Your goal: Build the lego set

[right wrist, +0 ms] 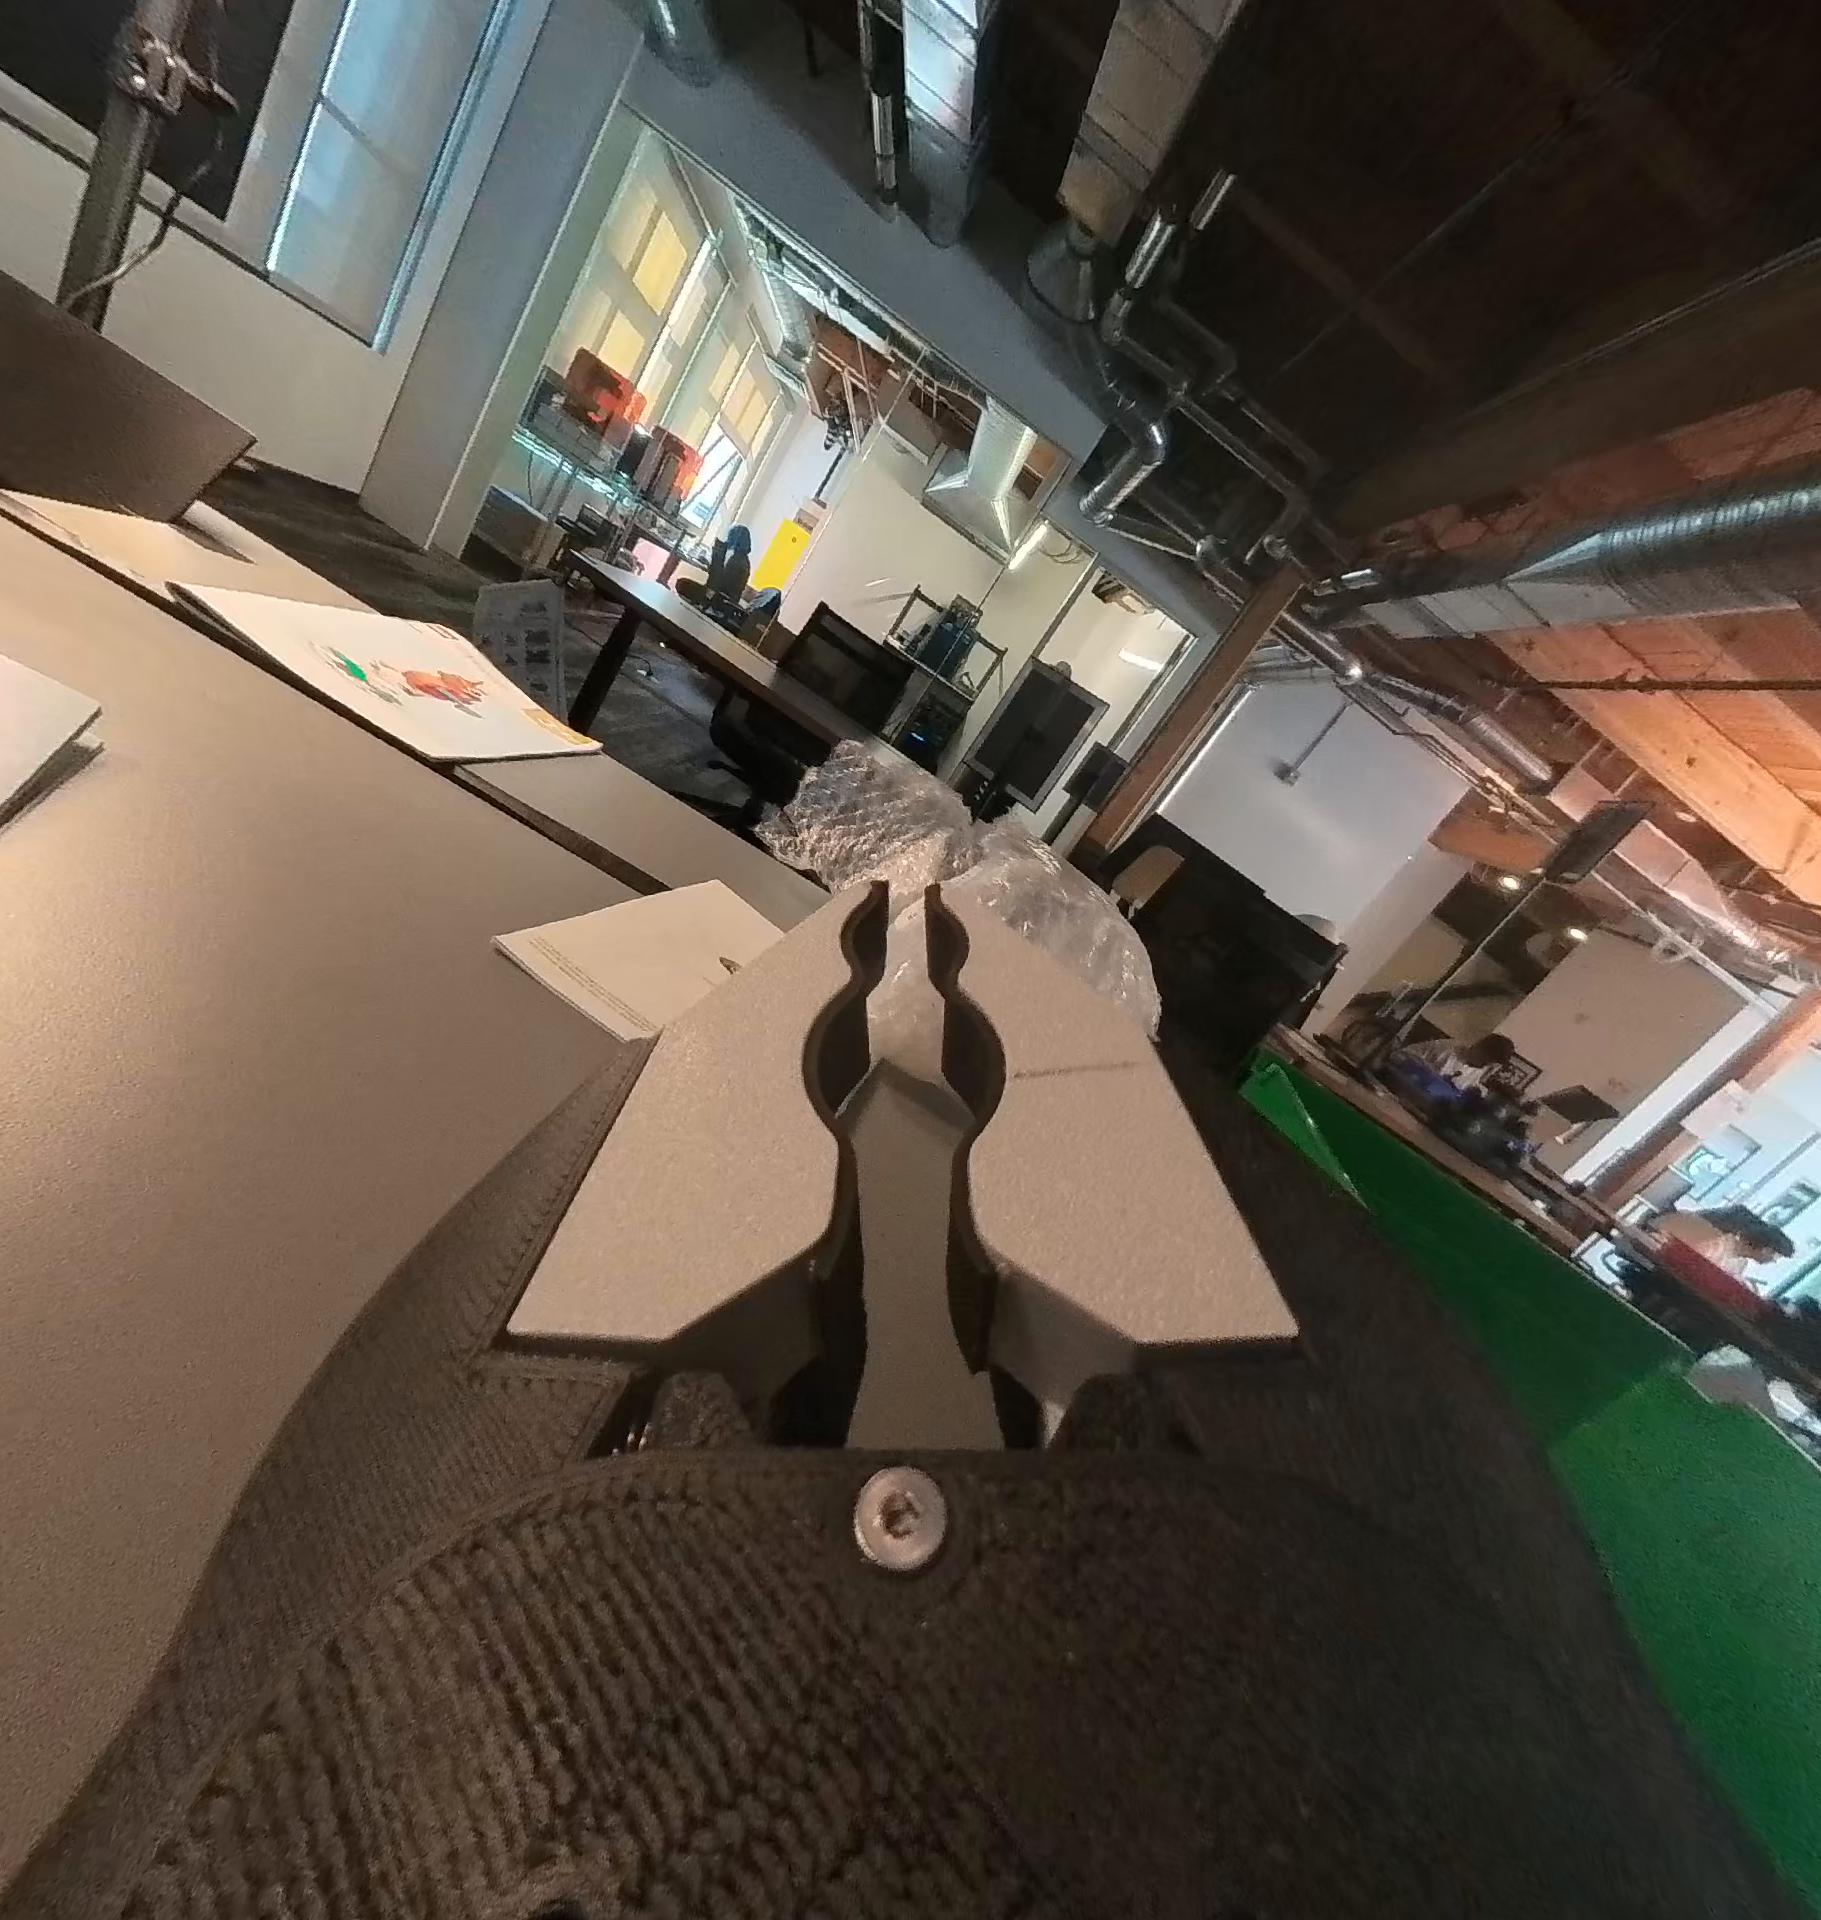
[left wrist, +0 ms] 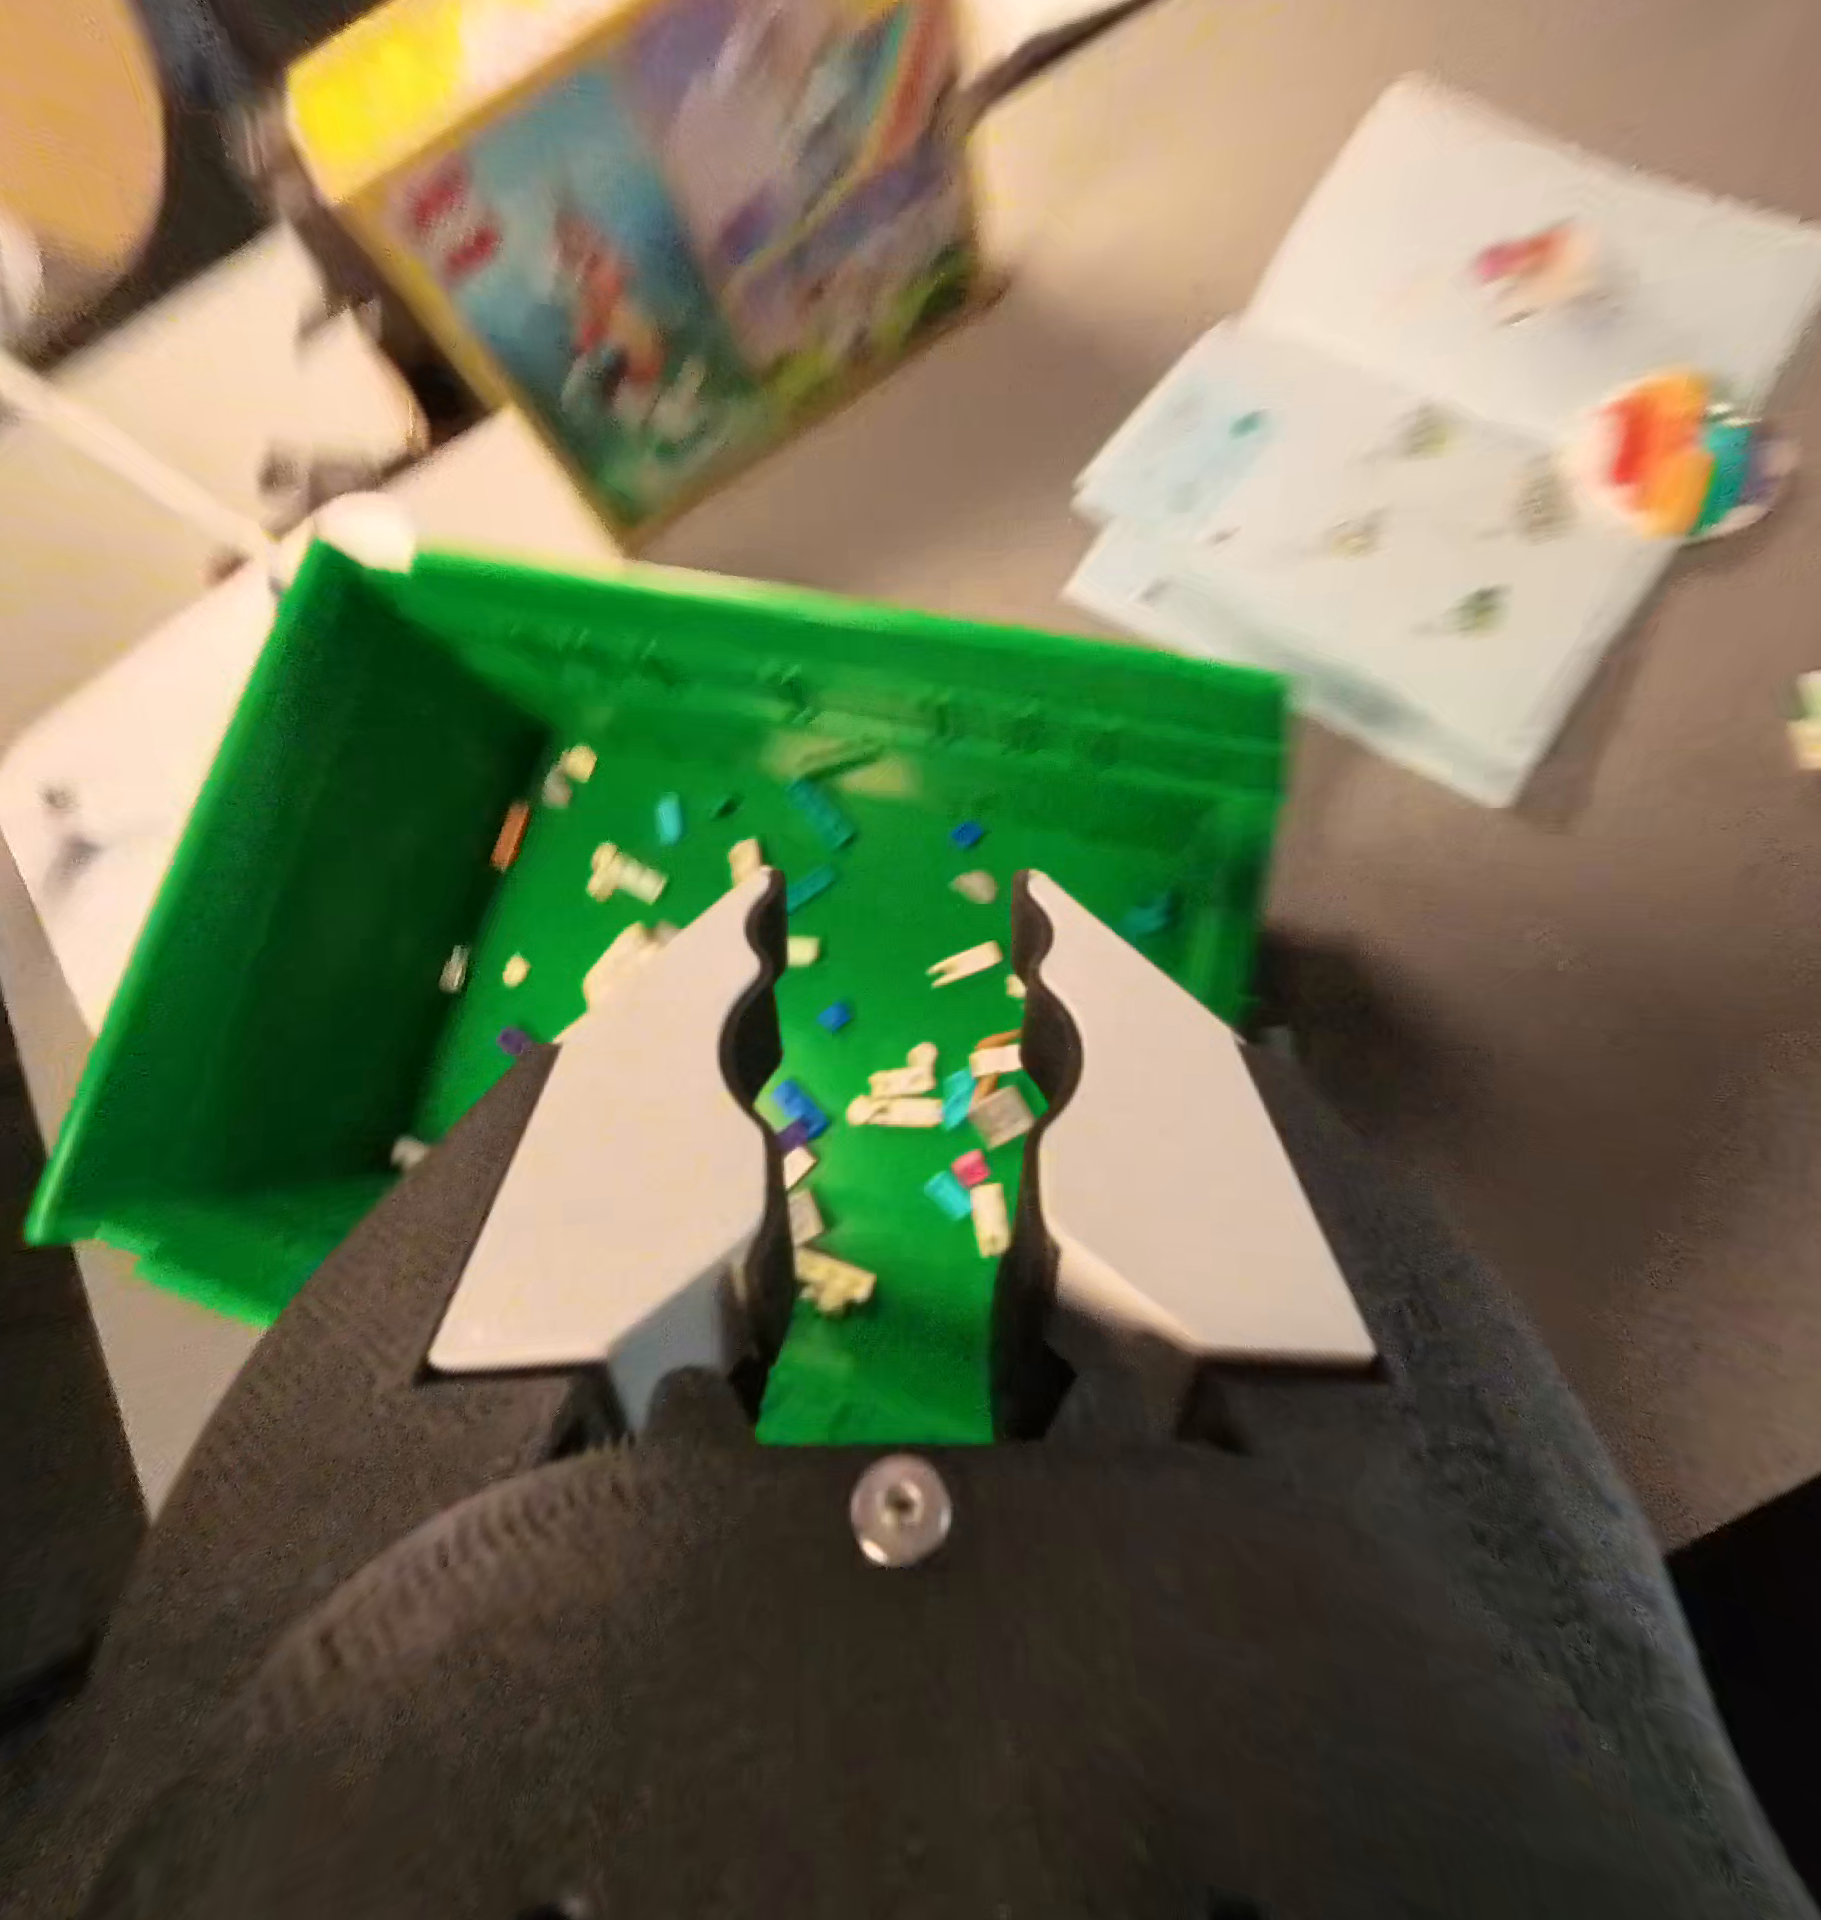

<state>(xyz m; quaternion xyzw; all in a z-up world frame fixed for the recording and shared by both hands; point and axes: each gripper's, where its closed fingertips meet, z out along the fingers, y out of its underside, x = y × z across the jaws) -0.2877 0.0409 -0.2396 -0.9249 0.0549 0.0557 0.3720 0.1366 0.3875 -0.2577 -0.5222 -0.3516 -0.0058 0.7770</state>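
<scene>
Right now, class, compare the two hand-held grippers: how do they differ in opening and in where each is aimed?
The left hand-held gripper has a wide gap between its fingers; the right hand-held gripper shows only a narrow one. The left points down into the green tray of loose lego pieces; the right is tilted, aimed across the table. Both hold nothing.

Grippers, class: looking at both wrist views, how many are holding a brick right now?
0. The left gripper hangs open above the loose bricks in the green tray. The right gripper is almost closed on nothing, resting low by the table. Nothing seems hidden between the fingers.
</scene>
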